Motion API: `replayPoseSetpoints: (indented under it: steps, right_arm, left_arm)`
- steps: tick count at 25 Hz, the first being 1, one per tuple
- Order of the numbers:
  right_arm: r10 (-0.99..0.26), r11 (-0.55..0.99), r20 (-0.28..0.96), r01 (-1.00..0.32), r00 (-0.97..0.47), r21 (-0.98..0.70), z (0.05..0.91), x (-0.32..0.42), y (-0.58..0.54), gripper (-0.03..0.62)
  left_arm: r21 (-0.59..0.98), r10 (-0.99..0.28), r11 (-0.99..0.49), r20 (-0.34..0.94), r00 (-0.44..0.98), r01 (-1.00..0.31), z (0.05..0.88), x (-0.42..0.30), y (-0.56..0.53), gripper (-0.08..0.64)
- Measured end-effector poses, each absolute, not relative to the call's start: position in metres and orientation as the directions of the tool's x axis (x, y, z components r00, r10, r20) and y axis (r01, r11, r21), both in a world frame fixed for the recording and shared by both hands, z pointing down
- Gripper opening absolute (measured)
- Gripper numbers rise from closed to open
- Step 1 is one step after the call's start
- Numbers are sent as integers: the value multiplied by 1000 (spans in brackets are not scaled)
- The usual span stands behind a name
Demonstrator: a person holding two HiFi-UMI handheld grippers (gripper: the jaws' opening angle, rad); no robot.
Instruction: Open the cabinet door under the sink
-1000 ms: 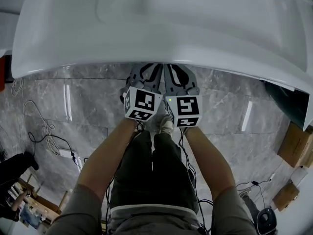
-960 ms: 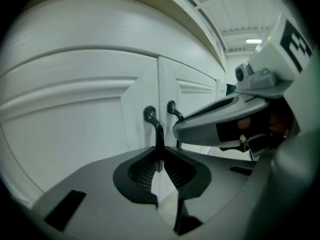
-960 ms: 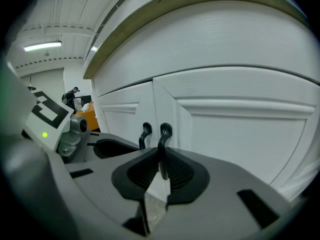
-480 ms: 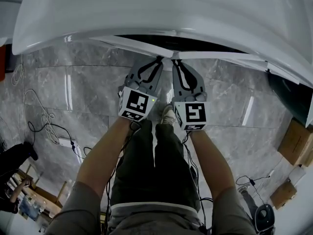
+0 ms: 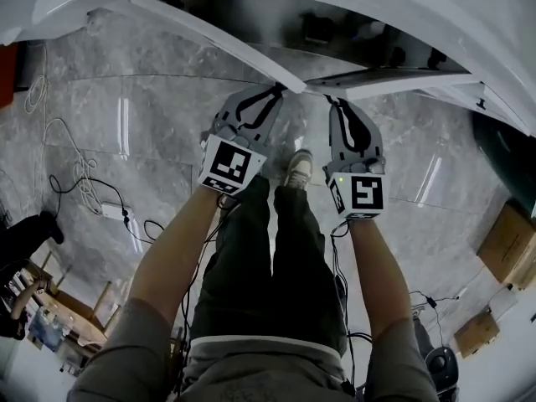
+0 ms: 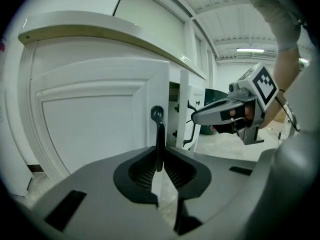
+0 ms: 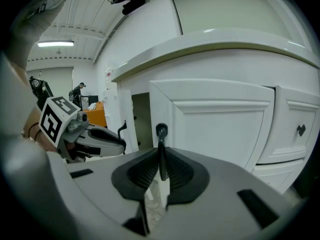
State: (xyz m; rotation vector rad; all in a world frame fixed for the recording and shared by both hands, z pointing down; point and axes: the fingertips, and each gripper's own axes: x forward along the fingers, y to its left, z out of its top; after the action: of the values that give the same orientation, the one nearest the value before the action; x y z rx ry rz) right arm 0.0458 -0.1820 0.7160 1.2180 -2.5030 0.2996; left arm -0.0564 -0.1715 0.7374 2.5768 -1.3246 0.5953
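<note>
Two white cabinet doors under the sink [image 5: 502,23] stand partly open. The left door [image 6: 90,129] has a dark slim handle [image 6: 157,134], and my left gripper [image 6: 158,165] is shut on it. On the right door [image 7: 215,126] my right gripper [image 7: 162,170] is shut on a like handle [image 7: 161,146]. In the head view the left gripper [image 5: 274,92] and the right gripper [image 5: 334,100] sit side by side at the doors' meeting edges, with the left door's top edge [image 5: 209,42] and the right door's top edge [image 5: 394,80] angled outward. Dark cabinet interior [image 5: 335,28] shows behind.
A drawer front with a small dark knob [image 7: 301,130] lies right of the right door. On the grey marble floor are cables and a power strip [image 5: 113,213] at left, cardboard boxes [image 5: 507,245] at right. The person's legs and shoe [image 5: 297,170] stand below the grippers.
Both grippers have drawn back toward the person with the handles, spreading slightly apart. The two doors have swung out from under the sink rim, and the cabinet's dark inside now shows.
</note>
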Motion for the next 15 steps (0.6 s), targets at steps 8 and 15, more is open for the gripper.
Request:
replayPoseSetpoints:
  steps: [8,15]
  right_arm:
    - [-642,710,383,-703,-664,-31,718,72,-145,51]
    - [-634,713,404,-701,-659,-25,720,106,-120,51]
  left_arm:
    - [-23,-701,-645,417,579,-764,738,-77,-134,52]
    - [-40,-701,-637,444,558,-770,740,-100,-107,52]
